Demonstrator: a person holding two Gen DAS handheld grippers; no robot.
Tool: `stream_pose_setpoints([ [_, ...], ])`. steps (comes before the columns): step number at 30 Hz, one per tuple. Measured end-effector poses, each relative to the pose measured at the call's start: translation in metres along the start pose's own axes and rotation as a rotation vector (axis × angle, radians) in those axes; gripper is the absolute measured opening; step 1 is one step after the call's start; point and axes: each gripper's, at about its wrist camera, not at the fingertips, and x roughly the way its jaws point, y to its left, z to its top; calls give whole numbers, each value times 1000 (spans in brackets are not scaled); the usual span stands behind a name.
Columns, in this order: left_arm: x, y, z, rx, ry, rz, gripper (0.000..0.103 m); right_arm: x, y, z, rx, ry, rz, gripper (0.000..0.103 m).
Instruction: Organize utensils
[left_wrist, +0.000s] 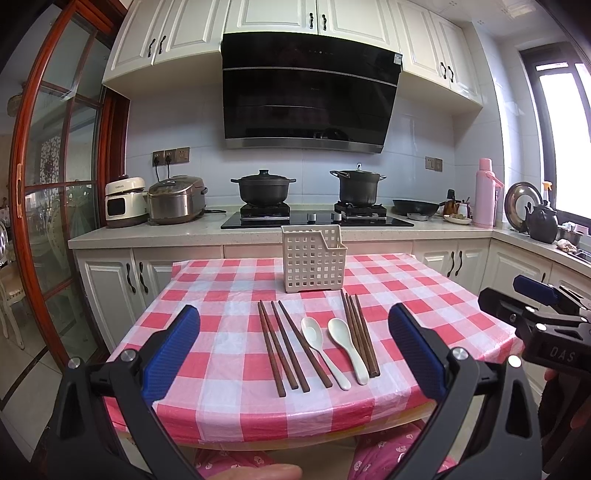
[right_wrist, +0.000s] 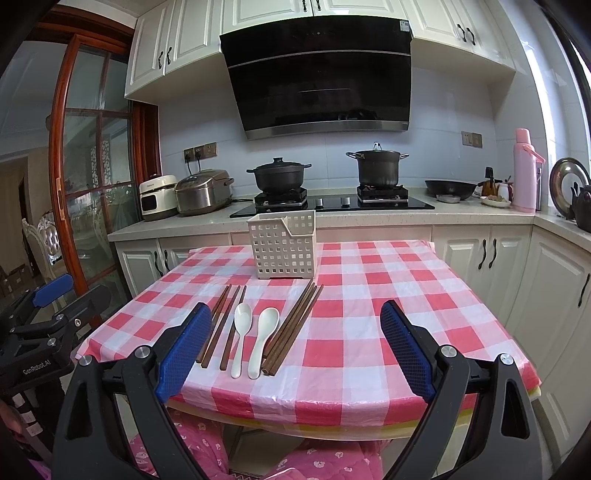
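Observation:
A cream perforated utensil basket (left_wrist: 313, 264) (right_wrist: 283, 246) stands upright at the back middle of the red-and-white checked table (left_wrist: 229, 291) (right_wrist: 373, 295). In front of it lie three brown chopsticks (left_wrist: 284, 345) (right_wrist: 221, 325), two white spoons (left_wrist: 323, 349) (right_wrist: 251, 338) and a second bunch of chopsticks (left_wrist: 360, 332) (right_wrist: 293, 326). My left gripper (left_wrist: 294, 350) is open and empty, held above the table's near edge. My right gripper (right_wrist: 293, 349) is also open and empty at the near edge; it shows at the right of the left wrist view (left_wrist: 535, 314).
Behind the table runs a kitchen counter (left_wrist: 207, 230) with a stove, two black pots (left_wrist: 263, 186) (left_wrist: 357, 186), a rice cooker (left_wrist: 176, 199) and a pink thermos (left_wrist: 484, 192). A wood-framed glass door (left_wrist: 55, 166) is at the left. Pink-clad legs (right_wrist: 332, 461) are below the table.

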Motion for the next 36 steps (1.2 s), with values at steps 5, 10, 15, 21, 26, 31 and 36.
stream_pose_setpoints([
  [5,-2,-3,-2,1,-3,1,99,-2,0,0,7,-13,-4,96],
  [10,-3,-3,-2,1,-3,1,99,-2,-1,1,7,-16,-2,96],
  [15,-3,-3,-3,3,-3,2,99,-4,-1,4,12,-15,0,96],
  [21,-3,-4,-3,2,-3,2,99,-4,-1,4,11,-15,1,96],
  [26,-2,-4,-2,2,-4,2,99,-4,-1,3,12,-13,2,96],
  [31,-3,-4,-2,1,-4,3,99,-4,1,3,12,-10,4,96],
  [36,-3,-3,-3,1,-3,1,99,-4,1,3,12,-10,4,96],
])
